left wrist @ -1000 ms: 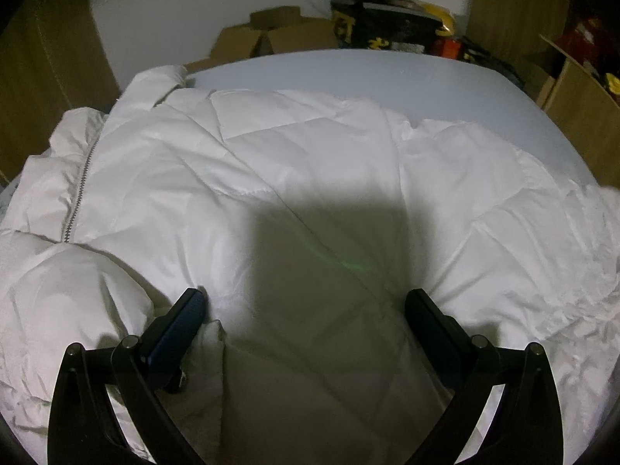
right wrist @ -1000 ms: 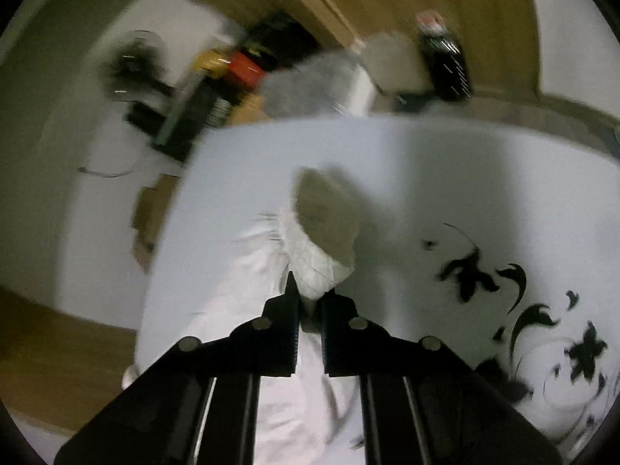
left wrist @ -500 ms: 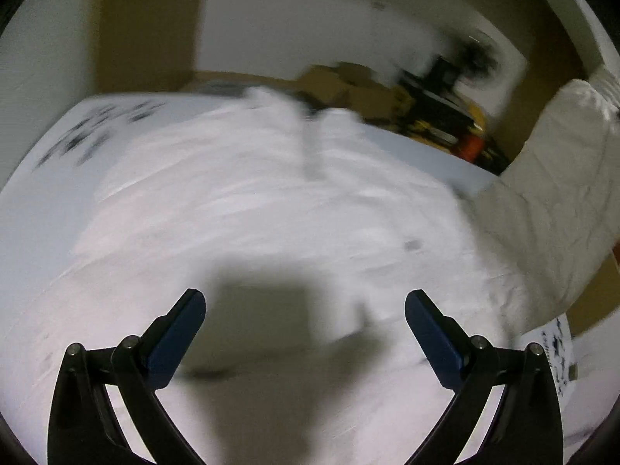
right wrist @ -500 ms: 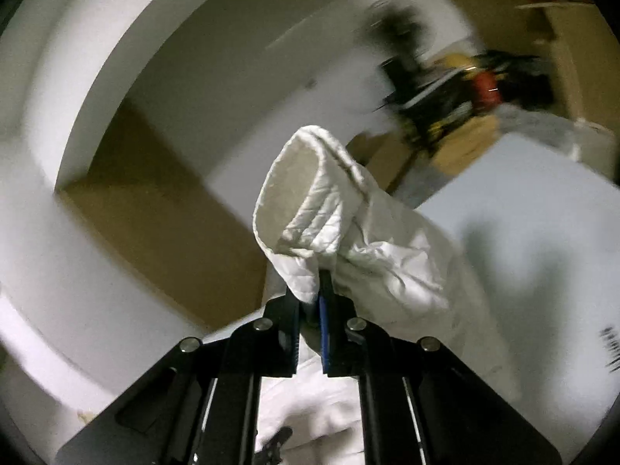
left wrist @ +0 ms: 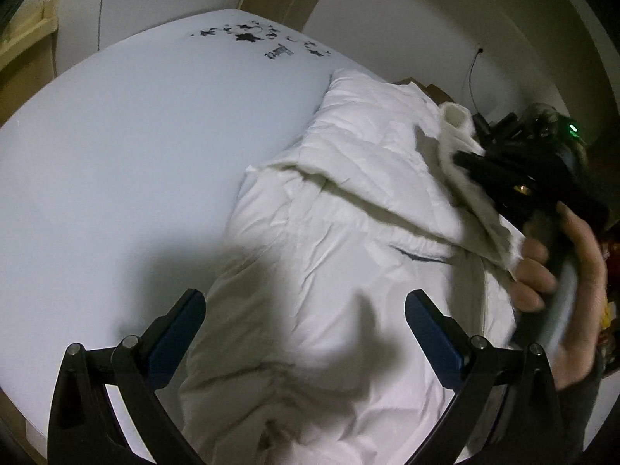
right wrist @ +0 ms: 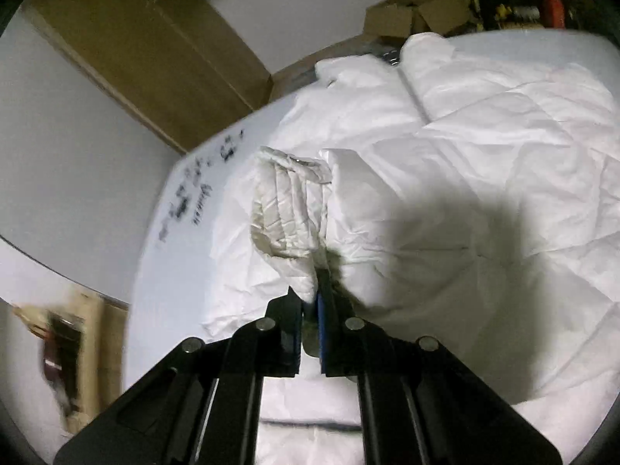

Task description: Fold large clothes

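Fingers of the right gripper (right wrist: 310, 310) are pinching the white jacket's (left wrist: 348, 232) sleeve (right wrist: 286, 209); the left gripper (left wrist: 304, 325) is hovering wide open, empty.

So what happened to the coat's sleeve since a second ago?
The right hand-held gripper, shut on the sleeve, swung it up off the bed and over across the coat. The left hand-held gripper turned to face along the coat. Unchanged: right grip shut, left one open and empty.
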A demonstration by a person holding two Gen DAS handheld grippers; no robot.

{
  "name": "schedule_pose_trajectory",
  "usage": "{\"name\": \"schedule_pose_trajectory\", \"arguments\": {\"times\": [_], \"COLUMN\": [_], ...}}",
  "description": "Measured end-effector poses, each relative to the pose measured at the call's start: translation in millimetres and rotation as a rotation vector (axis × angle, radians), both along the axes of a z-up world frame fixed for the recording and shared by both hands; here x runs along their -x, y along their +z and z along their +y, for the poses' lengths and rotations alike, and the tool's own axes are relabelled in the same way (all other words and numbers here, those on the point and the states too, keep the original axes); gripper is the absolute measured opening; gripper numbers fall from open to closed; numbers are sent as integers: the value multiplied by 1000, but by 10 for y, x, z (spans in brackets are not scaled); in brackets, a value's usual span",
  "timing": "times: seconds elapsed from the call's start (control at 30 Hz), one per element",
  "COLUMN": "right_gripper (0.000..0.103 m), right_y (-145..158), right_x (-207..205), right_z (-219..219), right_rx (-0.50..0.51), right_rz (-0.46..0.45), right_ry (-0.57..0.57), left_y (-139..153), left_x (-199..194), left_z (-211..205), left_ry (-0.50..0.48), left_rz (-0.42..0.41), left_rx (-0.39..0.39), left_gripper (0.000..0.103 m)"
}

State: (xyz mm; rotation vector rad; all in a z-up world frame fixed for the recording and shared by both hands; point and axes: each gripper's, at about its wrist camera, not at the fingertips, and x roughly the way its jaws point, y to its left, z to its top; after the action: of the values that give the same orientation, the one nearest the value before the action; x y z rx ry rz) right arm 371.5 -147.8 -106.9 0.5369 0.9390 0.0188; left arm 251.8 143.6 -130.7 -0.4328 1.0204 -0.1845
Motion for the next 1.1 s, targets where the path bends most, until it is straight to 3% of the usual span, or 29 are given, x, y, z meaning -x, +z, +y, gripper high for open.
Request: {"name": "schedule_pose_trajectory", "arguments": {"times": [0.07, 0.13, 0.17, 0.2, 0.23, 0.3, 0.4, 0.47, 0.53, 0.6, 0.7, 0.73, 0.8, 0.83, 0.9, 0.93, 1.0, 1.07, 1.1], "right_gripper": [8, 18, 33, 55, 61, 63, 63, 63, 63, 64, 66, 66, 68, 68, 74, 76, 83, 84, 86], "right_y": [-25, -14, -14, -47, -64, 21, 267, 448, 490, 330, -300, -422, -380, -298, -92, 10, -17, -342, -491], "right_x": [-33, -123, -146, -138, -93, 62, 314, 446, 475, 407, 219, 164, 136, 152, 239, 236, 81, -127, -193], "right_z": [184, 271, 324, 355, 356, 290, -18, -368, -686, -1099, -1535, -1525, -1398, -1377, -1336, -1216, -859, -497, -352], "right_rx": [58, 114, 123, 112, 96, 65, 22, 37, 78, 109, 150, 195, 309, 286, 177, 195, 323, 419, 524], "right_rz": [-10, 6, 21, 38, 55, 50, -32, -102, -105, -36, 151, 167, 164, 178, 85, 33, 40, 149, 173], "right_ry": [4, 30, 48, 73, 87, 89, 49, -20, -90, -169, -211, -166, -79, -79, -100, -92, -10, 148, 185], "left_y": [-32, -54, -61, -74, -79, -82, -80, -82, -70, -60, -61, -65, -62, -48, -32, -36, -19, 36, 72], "left_x": [-7, -21, -37, 31, 33, 163, 275, 287, 303, 305, 304, 300, 325, 330, 327, 303, 254, 281, 307], "left_z": [43, 45, 35, 20, 18, 42, 98, 135, 153, 142, 114, 101, 95, 88, 75, 57, -11, -63, -69], "left_ry": [0, -8, -15, -17, -22, -27, -18, -11, -4, -5, -1, -4, -10, -8, 14, 24, 19, 27, 24], "left_rz": [-1, 1, 3, 3, 2, 0, -1, 1, -4, -3, 2, 8, 10, 6, 0, 8, 16, 6, -3], "left_rx": [5, 13, 17, 18, 20, 23, 29, 38, 38, 42, 34, 33, 35, 26, 0, -2, 16, 6, 4], "left_gripper": [103, 103, 103, 103, 103, 103, 103, 103, 103, 103, 103, 103, 103, 103, 103, 103, 103, 103, 103]}}
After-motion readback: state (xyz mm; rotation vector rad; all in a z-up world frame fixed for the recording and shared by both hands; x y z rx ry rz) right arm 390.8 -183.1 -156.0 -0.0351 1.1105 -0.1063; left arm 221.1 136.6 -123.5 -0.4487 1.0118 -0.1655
